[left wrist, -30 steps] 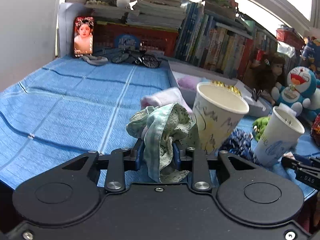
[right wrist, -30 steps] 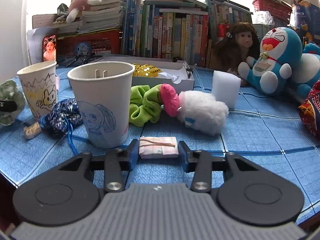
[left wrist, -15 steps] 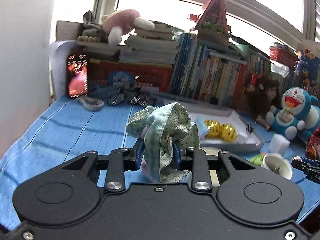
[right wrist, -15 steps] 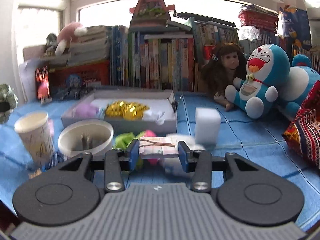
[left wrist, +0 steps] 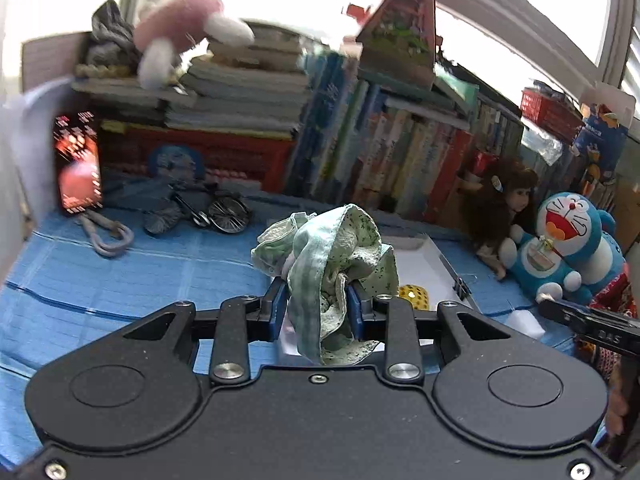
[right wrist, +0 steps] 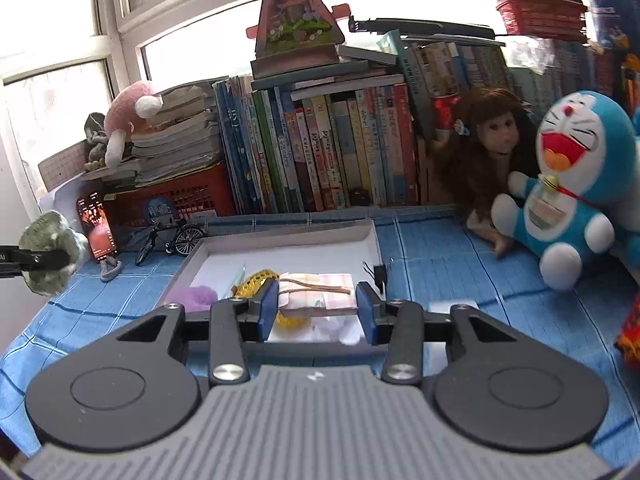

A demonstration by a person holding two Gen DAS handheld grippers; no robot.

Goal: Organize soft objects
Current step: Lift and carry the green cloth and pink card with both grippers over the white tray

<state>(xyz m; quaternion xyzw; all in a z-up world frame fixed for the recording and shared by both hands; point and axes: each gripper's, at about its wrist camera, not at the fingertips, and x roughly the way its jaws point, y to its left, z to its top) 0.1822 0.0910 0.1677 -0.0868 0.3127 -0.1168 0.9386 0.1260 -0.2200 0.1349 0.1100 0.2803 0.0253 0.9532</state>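
Crumpled green-and-white cloth (left wrist: 332,268) sits at the centre of the left wrist view, pinched between the blue pads of the left tool (left wrist: 317,307) above the white tray (left wrist: 436,264) on the blue tabletop (left wrist: 140,276). At the centre of the right wrist view, the right tool (right wrist: 318,306) grips a folded pink pad (right wrist: 318,294) bound with a rubber band, over the same tray. A blue cat plush (right wrist: 572,184) and a doll (right wrist: 492,148) sit at the right of that frame.

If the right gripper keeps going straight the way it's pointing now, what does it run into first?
Most likely the white tray just ahead and below: the right gripper, clamped on a banded pink bundle, points down toward its floor near the gold mesh item. Depth is uncertain.
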